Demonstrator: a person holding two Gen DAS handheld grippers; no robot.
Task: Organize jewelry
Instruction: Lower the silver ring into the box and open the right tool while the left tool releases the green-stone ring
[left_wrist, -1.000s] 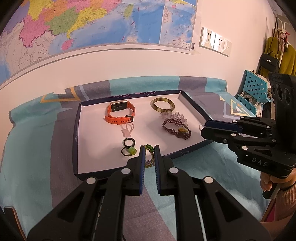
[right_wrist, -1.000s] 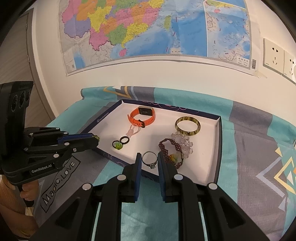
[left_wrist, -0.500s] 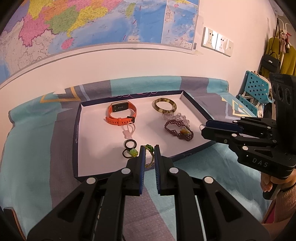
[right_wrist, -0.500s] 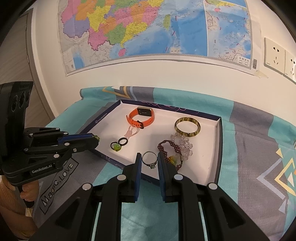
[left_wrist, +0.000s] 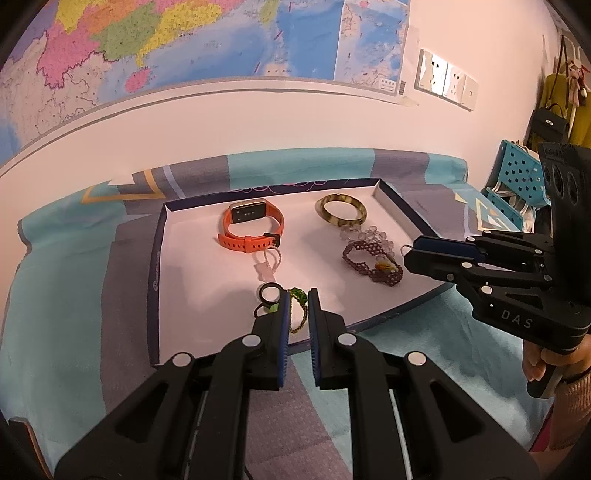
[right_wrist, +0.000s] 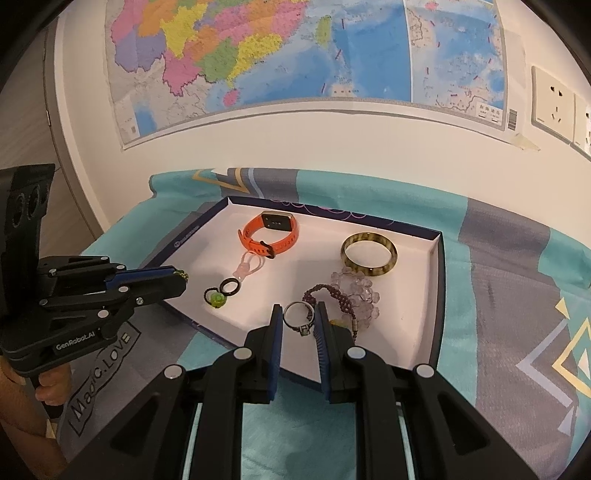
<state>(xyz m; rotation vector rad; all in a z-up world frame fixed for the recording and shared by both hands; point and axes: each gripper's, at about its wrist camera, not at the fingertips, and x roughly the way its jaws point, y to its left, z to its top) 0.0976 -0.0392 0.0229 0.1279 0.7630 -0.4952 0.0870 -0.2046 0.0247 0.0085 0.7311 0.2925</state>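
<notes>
Across the far wall a large coloured map (right_wrist: 273, 62) is hung, with white sockets (right_wrist: 552, 98) fixed to its right. Below it a teal and grey patterned cloth (right_wrist: 517, 258) is spread, and on this a shallow white tray (right_wrist: 437, 280) with dark walls is set. Inside the tray, at the far side, an orange watch (right_wrist: 271, 236) is laid to the left and a mottled bangle (right_wrist: 369, 254) to the right; nearer, a clear bead bracelet (right_wrist: 356, 291) is seen touching a purple woven bracelet (left_wrist: 371, 262). Near the left wall two black rings (right_wrist: 221, 291) (one with a green stone) are placed. The right gripper (right_wrist: 298, 321) is clamped on a silver ring (right_wrist: 297, 317) above the tray's near edge. The left gripper (left_wrist: 297, 302) is pinched on a green beaded string (left_wrist: 297, 295), held over the tray's near left part.
</notes>
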